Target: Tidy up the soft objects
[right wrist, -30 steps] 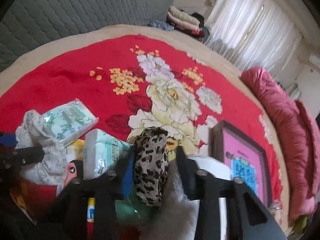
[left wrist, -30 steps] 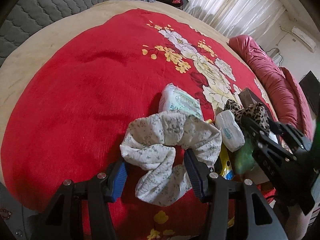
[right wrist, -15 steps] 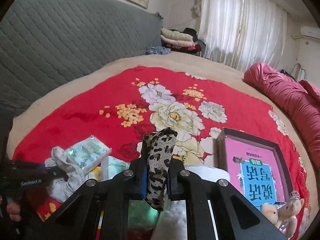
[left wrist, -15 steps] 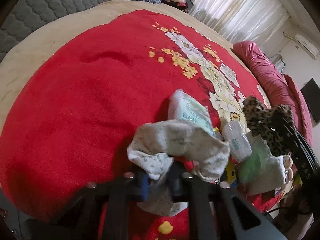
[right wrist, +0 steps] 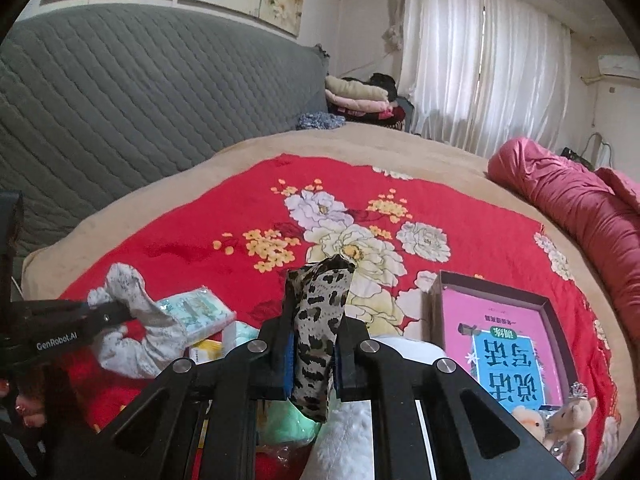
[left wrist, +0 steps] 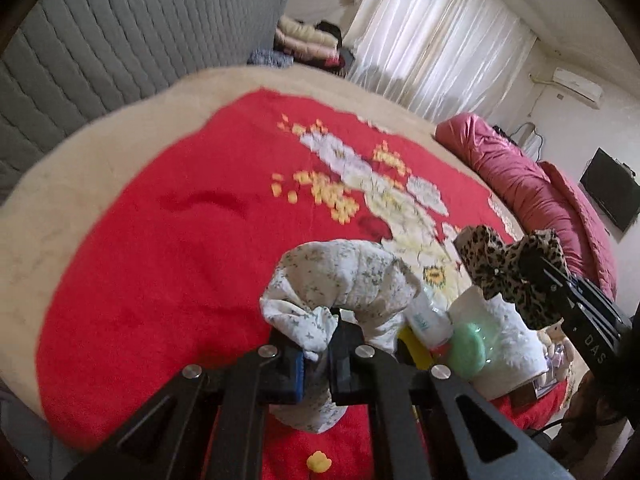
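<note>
My left gripper (left wrist: 316, 354) is shut on a white floral scrunchie (left wrist: 340, 276), which hangs lifted off the red flowered blanket (left wrist: 160, 260). The same scrunchie (right wrist: 132, 320) shows at the left of the right wrist view, pinched by the left gripper (right wrist: 116, 314). My right gripper (right wrist: 312, 354) is shut on a leopard-print scrunchie (right wrist: 316, 320), held upright between the blue pads. In the left wrist view that leopard scrunchie (left wrist: 508, 268) hangs from the right gripper at the right.
Tissue packs (right wrist: 198, 312), a green soft item (left wrist: 466, 346) and a white fluffy item (left wrist: 508, 340) lie in a pile below the grippers. An open box with a pink book (right wrist: 500, 332), small teddy bears (right wrist: 568, 420), a rolled pink quilt (right wrist: 580, 208) and a grey headboard (right wrist: 120, 92) surround.
Both grippers closed on their scrunchies and rose off the bed. The white scrunchie went from lying flat between open jaws to hanging pinched; the leopard one is lifted higher.
</note>
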`<state>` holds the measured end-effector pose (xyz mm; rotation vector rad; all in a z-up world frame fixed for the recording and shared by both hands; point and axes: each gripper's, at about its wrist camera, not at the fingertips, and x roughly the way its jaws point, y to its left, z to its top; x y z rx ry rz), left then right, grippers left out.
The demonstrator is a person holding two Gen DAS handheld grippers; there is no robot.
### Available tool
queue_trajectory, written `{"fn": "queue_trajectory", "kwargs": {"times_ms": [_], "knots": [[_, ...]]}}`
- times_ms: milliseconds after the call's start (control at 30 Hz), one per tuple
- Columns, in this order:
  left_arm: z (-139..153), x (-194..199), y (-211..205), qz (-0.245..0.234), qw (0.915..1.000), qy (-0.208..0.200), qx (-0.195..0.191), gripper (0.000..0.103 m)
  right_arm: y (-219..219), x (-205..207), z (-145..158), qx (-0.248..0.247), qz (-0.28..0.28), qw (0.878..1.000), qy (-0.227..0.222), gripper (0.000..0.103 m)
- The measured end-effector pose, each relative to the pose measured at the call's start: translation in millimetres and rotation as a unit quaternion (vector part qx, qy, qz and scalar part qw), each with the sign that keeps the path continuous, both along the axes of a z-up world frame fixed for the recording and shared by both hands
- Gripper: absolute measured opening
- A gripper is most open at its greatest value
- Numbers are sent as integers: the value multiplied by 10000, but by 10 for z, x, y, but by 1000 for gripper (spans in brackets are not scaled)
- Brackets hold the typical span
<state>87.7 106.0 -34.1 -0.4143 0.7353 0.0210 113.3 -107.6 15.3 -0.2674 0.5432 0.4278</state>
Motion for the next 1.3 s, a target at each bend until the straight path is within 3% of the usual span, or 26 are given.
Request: {"fn": "queue_trajectory", "kwargs": {"times_ms": [200, 633, 1300], "knots": [[190, -118, -58, -10, 9998, -166, 67, 8, -59, -121, 102, 82, 28, 9999, -119, 14], [556, -304, -615, -425, 9970, -465, 444, 8, -292, -362, 306, 348, 23, 9989, -311, 14], [866, -385, -1536, -1181, 9873, -581, 894, 8, -1066, -565, 541, 931, -613, 9924, -520, 14]]}}
